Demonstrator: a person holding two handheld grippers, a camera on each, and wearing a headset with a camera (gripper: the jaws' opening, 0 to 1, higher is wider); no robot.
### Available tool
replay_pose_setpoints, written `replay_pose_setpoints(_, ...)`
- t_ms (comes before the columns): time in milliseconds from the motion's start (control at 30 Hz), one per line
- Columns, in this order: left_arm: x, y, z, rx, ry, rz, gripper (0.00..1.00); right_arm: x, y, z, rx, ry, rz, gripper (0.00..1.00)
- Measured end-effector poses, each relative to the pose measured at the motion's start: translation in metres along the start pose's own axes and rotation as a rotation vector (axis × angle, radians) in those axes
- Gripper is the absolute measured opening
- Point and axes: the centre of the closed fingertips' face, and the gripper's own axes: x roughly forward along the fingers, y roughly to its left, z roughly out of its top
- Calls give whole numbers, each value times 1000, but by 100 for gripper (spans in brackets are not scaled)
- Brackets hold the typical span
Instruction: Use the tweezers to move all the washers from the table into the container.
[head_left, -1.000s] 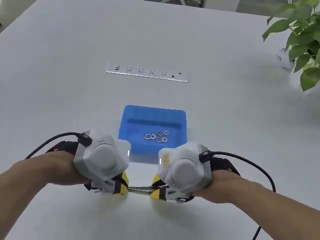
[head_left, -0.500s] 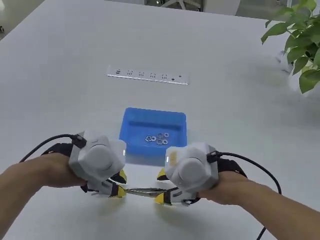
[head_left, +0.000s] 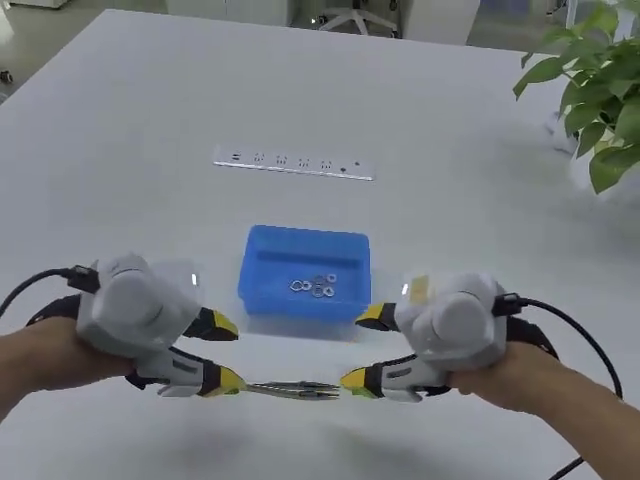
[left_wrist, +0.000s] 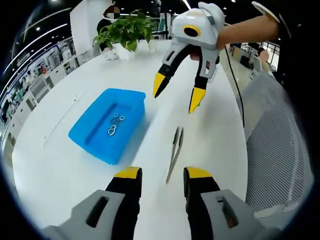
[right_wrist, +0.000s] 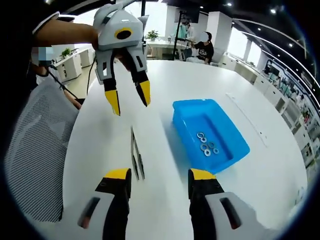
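Nearest us, the tweezers (head_left: 295, 389) lie flat on the tabletop (head_left: 120, 200), btwn the two tools and held by neither. Left hand-held gripper (head_left: 228, 352): jaws spread wide, nothing in them. Right hand-held gripper (head_left: 360, 348): same, wide & empty. The two face each other, tips well apart, w/ the tweezers in the gap btwn them.

Key relation: the tweezers' long axis runs along the line from one hand-held gripper to the other, i.e. approx in line w/ where each one points, not across it. In the left gripper view the near end of the tweezers (left_wrist: 174, 150) sits just ahead of our own jaws, about centred btwn them. In the right gripper view the tweezers (right_wrist: 136, 156) also lie just ahead, but off toward that view's left-hand jaw. Both are near, so we judge the left a touch better lined up. A short push fwd, prob. w/ some lowering, should bring that end btwn the jaws, which would then pinch it from its sides. Which end is the tip, we can't tell.

Just past the tweezers is the blue container (head_left: 258, 262), w/ the washers (head_left: 315, 287) we can make out bunched on its floor. Farther off is a power strip (head_left: 292, 163), and a plant (head_left: 590, 90) at far right.
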Motion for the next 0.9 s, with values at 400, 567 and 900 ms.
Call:
replay_pose_setpoints(400,-27,5,21,-74,-147,93,67,-40,-17,-11,134,-94,-96,71)
replay_pose_setpoints(567,-33,3,25,-86,-170,113,74,-50,-15,-18,159,-114,-111,79)
replay_pose_setpoints(900,-42,9,27,-164,-222,159,91,-64,-16,-27,202,-152,-141,93)
